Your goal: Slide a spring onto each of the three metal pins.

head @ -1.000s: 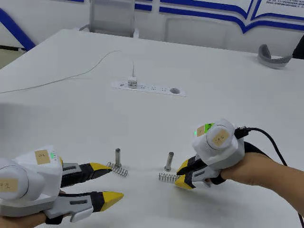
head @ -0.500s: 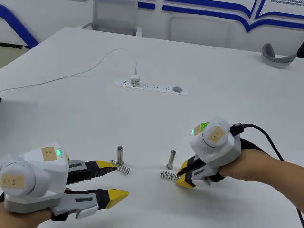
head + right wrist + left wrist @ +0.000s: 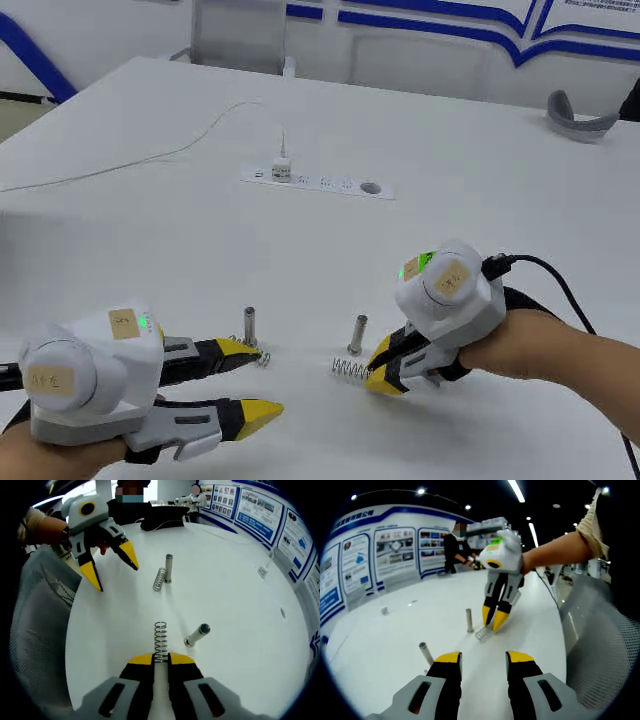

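Note:
Two short metal pins stand upright on the white table: a left pin and a right pin. My right gripper is shut on one end of a spring, which lies flat and points toward the right pin's base. In the right gripper view that held spring runs out from my jaws, with the right pin just beside it. A second spring lies at the foot of the left pin. My left gripper is open, its upper tip next to this spring.
A white power strip with a plugged cable lies mid-table. A grey curved object rests at the far right edge, and a chair stands behind the table. People stand in the background of both gripper views.
My left gripper has slid a little to the right, toward the left pin and its spring. The right gripper keeps its hold on the spring near the right pin. The head camera shifted.

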{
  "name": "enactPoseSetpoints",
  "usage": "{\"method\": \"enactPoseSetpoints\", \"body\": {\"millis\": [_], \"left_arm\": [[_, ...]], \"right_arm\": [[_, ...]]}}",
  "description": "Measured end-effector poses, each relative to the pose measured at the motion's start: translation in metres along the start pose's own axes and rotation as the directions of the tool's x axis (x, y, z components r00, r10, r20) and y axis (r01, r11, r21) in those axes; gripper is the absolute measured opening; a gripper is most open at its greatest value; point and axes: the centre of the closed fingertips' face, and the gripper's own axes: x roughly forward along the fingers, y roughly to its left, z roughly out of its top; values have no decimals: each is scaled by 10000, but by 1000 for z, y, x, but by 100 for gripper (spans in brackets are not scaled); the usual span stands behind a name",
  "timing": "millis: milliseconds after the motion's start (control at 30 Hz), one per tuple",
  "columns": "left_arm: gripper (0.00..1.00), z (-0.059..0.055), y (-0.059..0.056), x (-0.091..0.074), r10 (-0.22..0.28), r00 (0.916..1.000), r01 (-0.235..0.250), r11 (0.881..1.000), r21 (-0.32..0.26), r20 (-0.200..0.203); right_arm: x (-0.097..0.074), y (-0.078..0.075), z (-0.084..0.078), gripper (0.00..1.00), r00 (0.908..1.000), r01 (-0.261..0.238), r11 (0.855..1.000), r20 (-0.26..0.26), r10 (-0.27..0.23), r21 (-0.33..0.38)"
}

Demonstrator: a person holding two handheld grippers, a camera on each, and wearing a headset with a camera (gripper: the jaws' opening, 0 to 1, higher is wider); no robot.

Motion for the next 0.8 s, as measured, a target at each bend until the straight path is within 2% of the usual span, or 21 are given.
{"method": "enactPoseSetpoints", "body": {"millis": [400, 800], "left_arm": [[35, 5, -11, 14, -527, 9986, 531, 9976, 443, -103], [33, 9, -19, 18, -843, 9964, 843, 9943, 652, -37]], "right_arm": [[-14, 31, 27, 12, 9984, -550, 9905, 23, 557, -1259], [-18, 49, 45, 12, 9958, -895, 9739, 12, 918, -2084]]}}
